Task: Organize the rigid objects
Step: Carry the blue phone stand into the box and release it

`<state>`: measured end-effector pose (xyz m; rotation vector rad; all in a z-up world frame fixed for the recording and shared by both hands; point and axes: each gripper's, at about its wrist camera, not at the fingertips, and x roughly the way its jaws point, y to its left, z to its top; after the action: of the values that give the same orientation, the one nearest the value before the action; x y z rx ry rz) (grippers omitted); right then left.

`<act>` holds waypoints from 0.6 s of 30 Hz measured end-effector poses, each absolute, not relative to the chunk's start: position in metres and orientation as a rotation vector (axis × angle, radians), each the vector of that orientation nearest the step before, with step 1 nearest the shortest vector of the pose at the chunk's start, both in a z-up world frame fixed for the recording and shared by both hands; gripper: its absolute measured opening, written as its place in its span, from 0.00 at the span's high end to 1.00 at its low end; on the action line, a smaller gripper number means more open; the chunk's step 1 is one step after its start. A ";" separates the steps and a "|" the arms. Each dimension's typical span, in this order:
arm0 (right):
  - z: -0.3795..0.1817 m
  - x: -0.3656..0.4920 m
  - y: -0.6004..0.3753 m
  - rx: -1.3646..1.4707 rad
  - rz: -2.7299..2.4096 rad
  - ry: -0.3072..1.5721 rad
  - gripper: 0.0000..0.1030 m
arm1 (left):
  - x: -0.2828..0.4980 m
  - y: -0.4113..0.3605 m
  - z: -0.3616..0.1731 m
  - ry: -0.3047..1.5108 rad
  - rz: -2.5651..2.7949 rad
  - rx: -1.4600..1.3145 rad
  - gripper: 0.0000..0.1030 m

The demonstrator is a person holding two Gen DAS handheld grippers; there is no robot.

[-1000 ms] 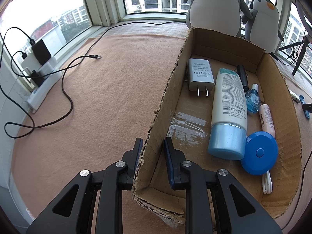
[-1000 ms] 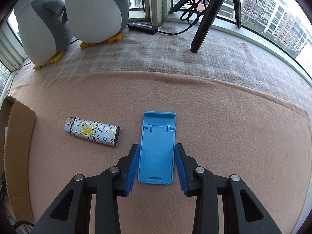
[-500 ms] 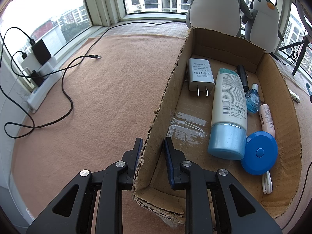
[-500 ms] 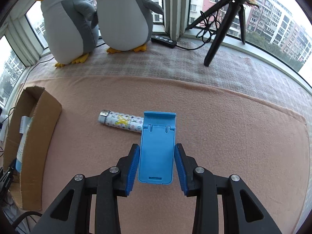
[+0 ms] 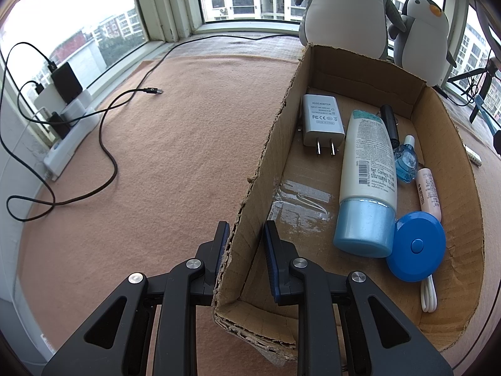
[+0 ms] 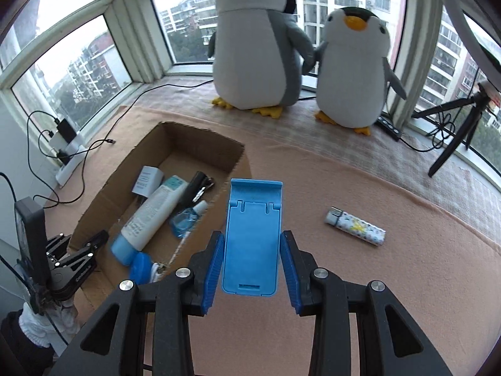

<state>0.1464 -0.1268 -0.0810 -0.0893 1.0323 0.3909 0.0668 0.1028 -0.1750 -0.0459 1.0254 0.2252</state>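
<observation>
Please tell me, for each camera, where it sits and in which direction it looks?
Left wrist: on the left gripper, looking down into the cardboard box; its jaws clamp the box wall.
Right wrist: on the right gripper, looking over the blue phone stand it holds.
Shared: box, lotion tube, plush penguins, lighter.

Left wrist view is set close at the near corner of the cardboard box point(image 5: 341, 72), angled down along its length toward the windows. Right wrist view is held higher, to the box's point(image 6: 200, 144) right. The box and its contents are shared.
</observation>
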 end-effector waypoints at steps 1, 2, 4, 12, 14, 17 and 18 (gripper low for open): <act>-0.082 0.145 -0.118 -0.098 0.408 1.035 0.68 | 0.067 0.103 -0.175 1.025 0.225 -0.046 0.80; -0.083 0.144 -0.110 -0.107 0.425 1.036 0.68 | 0.067 0.103 -0.175 1.026 0.225 -0.046 0.80; -0.085 0.141 -0.095 -0.117 0.454 1.038 0.68 | 0.067 0.103 -0.175 1.025 0.225 -0.046 0.80; -0.093 0.133 -0.049 -0.153 0.529 1.041 0.68 | 0.067 0.103 -0.175 1.025 0.225 -0.046 0.80; -0.095 0.132 -0.042 -0.157 0.542 1.045 0.68 | 0.067 0.103 -0.175 1.026 0.225 -0.046 0.80; -0.098 0.132 -0.034 -0.165 0.552 1.051 0.68 | 0.067 0.103 -0.175 1.025 0.225 -0.046 0.80; -0.098 0.132 -0.032 -0.165 0.555 1.052 0.68 | 0.067 0.103 -0.175 1.026 0.225 -0.046 0.80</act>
<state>0.1320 -0.0316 -0.0984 -0.1651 1.0520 0.5545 0.0668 0.1028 -0.1750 -0.0460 1.0256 0.2253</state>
